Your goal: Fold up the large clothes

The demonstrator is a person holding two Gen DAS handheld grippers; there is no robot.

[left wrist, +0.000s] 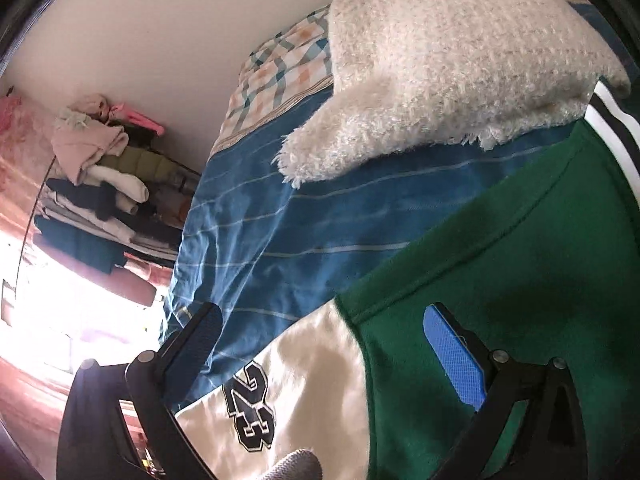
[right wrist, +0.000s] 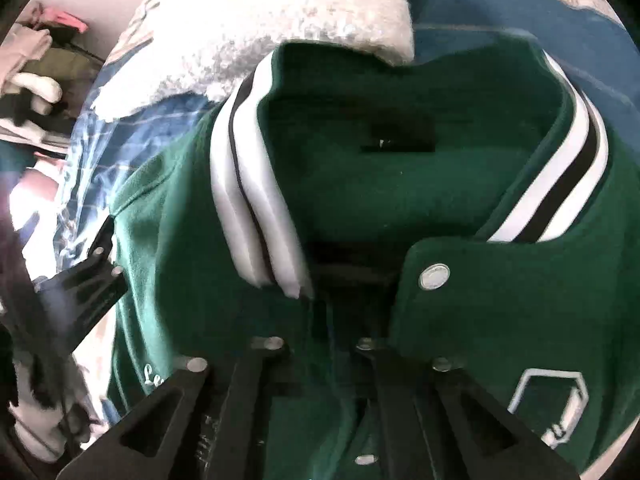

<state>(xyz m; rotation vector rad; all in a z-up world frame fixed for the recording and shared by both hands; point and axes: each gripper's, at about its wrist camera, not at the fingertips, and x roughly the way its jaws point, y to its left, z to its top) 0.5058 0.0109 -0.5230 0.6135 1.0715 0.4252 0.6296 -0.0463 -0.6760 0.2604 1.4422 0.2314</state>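
**Varsity jacket on bed, both claws over it**

Left wrist view, left to right. Pile of clothes at 9 o'clock, against the wall. Blue striped bedsheet at centre. Fluffy white blanket at 1 o'clock, lying on the bed, its edge touching the collar. Green varsity jacket from 6 to 3 o'clock, spread on the sheet; white sleeve with number "23" at 6 o'clock. Left claw: fingers spread wide, blue pads bare, above the sleeve and shoulder seam, pinching nothing.

Right wrist view, left to right. Bedsheet at 9 o'clock. Striped collar open at centre, one snap button at 4 o'clock. Right claw: fingers close together at the jacket's front opening; fingertips hidden in dark cloth, grip cannot be told.
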